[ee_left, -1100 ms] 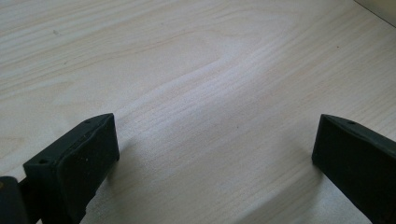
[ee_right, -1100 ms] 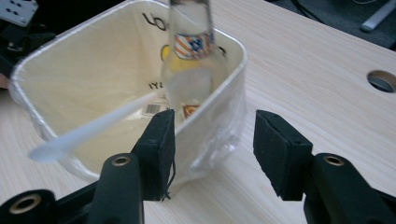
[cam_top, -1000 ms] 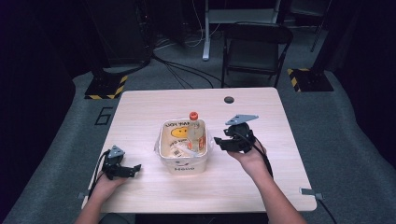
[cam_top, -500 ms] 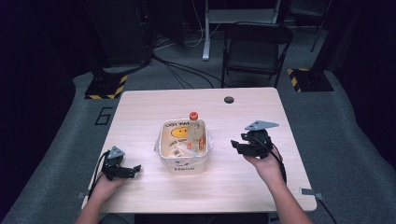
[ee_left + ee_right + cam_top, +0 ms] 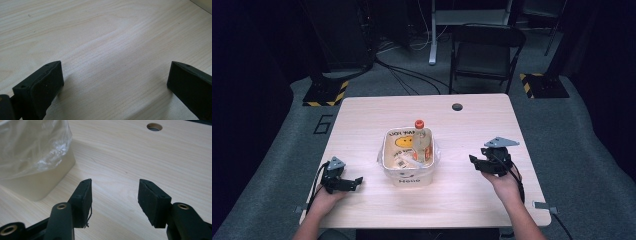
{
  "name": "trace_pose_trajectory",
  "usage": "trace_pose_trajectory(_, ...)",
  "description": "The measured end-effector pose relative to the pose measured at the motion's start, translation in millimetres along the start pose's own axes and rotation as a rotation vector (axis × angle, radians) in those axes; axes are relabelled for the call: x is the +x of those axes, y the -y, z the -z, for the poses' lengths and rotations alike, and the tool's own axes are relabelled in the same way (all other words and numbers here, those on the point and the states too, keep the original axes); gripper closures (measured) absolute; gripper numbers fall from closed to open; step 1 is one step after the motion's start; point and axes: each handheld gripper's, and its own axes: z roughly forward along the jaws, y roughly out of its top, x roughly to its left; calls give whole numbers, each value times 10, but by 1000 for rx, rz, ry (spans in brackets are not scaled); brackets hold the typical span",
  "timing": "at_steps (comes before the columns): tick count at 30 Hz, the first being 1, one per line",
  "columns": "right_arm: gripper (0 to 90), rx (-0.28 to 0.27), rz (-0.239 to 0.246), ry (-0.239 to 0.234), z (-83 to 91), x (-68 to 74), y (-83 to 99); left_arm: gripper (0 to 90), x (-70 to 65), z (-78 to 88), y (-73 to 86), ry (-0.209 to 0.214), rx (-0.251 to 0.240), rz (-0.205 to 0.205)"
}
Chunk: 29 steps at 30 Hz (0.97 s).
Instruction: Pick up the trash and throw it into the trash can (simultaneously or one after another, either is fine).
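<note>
A cream bin [image 5: 408,176] lined with a clear plastic bag [image 5: 30,147] stands at the table's middle. A bottle with a red cap [image 5: 421,142] and some small wrappers lie in it. My right gripper [image 5: 473,161] hovers low over the wood to the right of the bin, pointing toward it. Its jaws [image 5: 115,192] have just been opening, and they stand open with nothing between them. My left gripper [image 5: 357,181] rests near the front left edge, apart from the bin. It is wide open [image 5: 115,75] over bare wood.
A round cable hole [image 5: 457,106] sits near the table's far edge, also ahead of the right gripper [image 5: 154,126]. A dark folding chair [image 5: 484,50] stands behind the table. Cables trail off the front edge from both grippers.
My right gripper has drawn away from the bin's right rim, moving right and lower toward the table. The left gripper has stayed put.
</note>
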Motion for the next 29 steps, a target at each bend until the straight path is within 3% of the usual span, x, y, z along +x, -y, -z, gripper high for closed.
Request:
trace_pose_trajectory(9,425,29,-2,26,-106,-97,248,4,0,0,0,0,0,0)
trace_pose_trajectory(20,398,41,-54,47,-160,-253,475,4,1,0,0,0,0,-1)
trace_pose_trajectory(23,382,43,-45,62,-177,-296,526,4,0,1,0,0,0,0)
trace_pose_trajectory(29,353,37,-120,108,-219,-426,649,3,2,-3,-3,0,1,-3)
